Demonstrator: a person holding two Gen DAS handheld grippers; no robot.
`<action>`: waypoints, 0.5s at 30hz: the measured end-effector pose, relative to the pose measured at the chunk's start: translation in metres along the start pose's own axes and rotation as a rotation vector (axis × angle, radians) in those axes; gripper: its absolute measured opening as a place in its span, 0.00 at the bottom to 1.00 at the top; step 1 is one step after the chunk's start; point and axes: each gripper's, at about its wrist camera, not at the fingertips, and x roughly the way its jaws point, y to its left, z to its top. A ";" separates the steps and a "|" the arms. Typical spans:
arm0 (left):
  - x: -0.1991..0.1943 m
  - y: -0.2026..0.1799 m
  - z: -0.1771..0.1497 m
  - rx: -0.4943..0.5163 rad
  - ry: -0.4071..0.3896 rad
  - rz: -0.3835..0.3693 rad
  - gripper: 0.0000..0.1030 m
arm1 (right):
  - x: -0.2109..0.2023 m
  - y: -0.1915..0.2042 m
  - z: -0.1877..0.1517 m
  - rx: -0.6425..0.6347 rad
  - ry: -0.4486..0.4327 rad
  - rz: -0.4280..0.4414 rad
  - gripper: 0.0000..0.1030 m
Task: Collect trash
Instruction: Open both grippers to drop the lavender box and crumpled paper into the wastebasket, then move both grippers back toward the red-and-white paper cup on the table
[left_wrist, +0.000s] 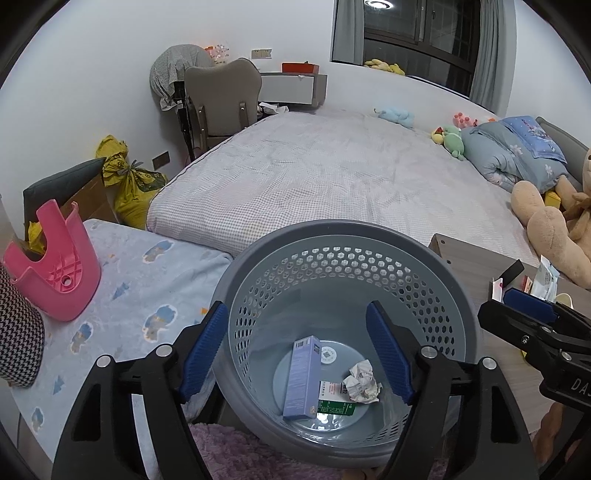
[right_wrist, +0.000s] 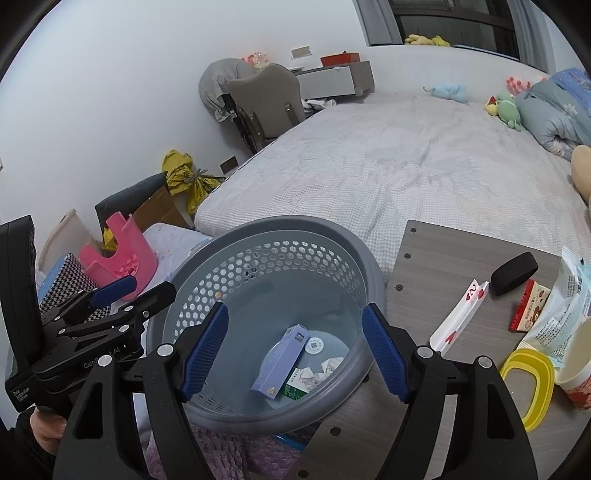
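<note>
- Your left gripper (left_wrist: 295, 350) and right gripper (right_wrist: 295, 350) both hang over the grey bin (right_wrist: 332, 236), fingers spread, nothing between them.
- Remaining trash sits on the side table (right_wrist: 443, 258): white sleeve (right_wrist: 458, 317), red wrapper (right_wrist: 526, 306), foil pouch (right_wrist: 565, 310).
- Judged light, thin, crushable; pinch the sleeve across its narrow width.
</note>
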 end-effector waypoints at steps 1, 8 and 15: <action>-0.001 0.000 0.000 0.000 -0.002 0.000 0.75 | -0.002 -0.001 -0.001 0.001 -0.002 -0.001 0.73; -0.007 -0.004 -0.002 0.017 -0.014 0.010 0.80 | -0.013 -0.008 -0.009 0.020 -0.013 -0.018 0.77; -0.014 -0.018 -0.006 0.041 -0.024 -0.003 0.80 | -0.032 -0.025 -0.019 0.061 -0.037 -0.063 0.83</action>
